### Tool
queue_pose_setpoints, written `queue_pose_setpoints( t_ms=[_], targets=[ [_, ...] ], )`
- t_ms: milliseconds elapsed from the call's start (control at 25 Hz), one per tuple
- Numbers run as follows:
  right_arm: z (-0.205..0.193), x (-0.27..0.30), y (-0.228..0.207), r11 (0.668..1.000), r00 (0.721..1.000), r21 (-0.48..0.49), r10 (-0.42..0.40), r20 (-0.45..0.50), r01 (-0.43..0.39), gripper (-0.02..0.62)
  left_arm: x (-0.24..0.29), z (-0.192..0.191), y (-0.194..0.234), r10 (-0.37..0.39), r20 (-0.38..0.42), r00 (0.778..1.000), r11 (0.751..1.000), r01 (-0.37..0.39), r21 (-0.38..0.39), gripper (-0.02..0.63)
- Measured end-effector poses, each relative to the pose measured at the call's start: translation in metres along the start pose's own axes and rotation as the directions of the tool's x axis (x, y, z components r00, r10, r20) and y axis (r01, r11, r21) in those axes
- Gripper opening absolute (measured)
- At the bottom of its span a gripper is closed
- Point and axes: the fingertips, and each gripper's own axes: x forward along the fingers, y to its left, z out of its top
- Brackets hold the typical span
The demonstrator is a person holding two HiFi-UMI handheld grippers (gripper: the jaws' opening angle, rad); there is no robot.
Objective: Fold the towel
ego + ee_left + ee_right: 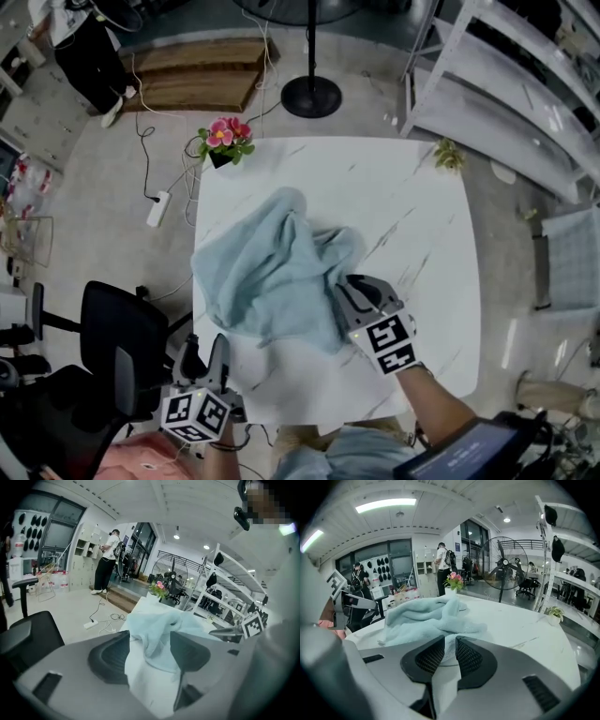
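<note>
Two tools close in on a pale blue towel (272, 272) that lies crumpled in a heap on the left half of a white table (422, 187), its left side reaching the table's edge. The left tool (206, 358) hangs by the table's near left corner, short of the cloth, jaws spread wide and empty. The right tool (354, 298) sits at the towel's near right edge, jaws only narrowly apart and clamping nothing, the cloth just ahead of their tips. No corner of the towel lies flat or clear. A bite into the bunched layers would likely produce a lopsided fold. A pull toward the left could also slide the cloth off the table's edge.
</note>
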Motion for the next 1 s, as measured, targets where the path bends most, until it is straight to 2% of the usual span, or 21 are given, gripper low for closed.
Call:
queue_pose_setpoints(
  t_ms=[280,440,560,640,800,1000],
  targets=[
    [0.023,-0.004,-0.042,0.999,0.999,-0.045,-0.019,0.042,0.021,0.095,0.001,-0.017,-0.094,-0.149,-0.015,0.989,0.989,0.149,-0.019,0.273],
    [0.040,0.002,-0.060,0.996,0.996,-0.084,0.031,0.080,-0.024,0.142,0.000,-0.053,-0.147,-0.180,-0.047,0.983,0.980,0.175,-0.094,0.278],
    [0.046,0.006,-0.068,0.992,0.991,-0.100,0.086,0.101,-0.075,0.154,0.006,-0.081,-0.183,-0.213,-0.080,0.974,0.967,0.198,-0.160,0.287],
    [0.043,0.013,-0.071,0.989,0.987,-0.086,0.132,0.091,-0.124,0.169,0.014,-0.098,-0.199,-0.218,-0.100,0.971,0.960,0.195,-0.201,0.303],
    [0.031,0.028,-0.070,0.973,0.972,-0.054,0.228,0.057,-0.225,0.192,0.033,-0.115,-0.207,-0.165,-0.127,0.978,0.953,0.125,-0.276,0.314],
    [0.019,0.045,-0.063,0.957,0.957,-0.002,0.288,0.043,-0.289,0.189,0.049,-0.114,-0.198,-0.112,-0.084,0.990,0.932,0.076,-0.354,0.297]
  ],
)
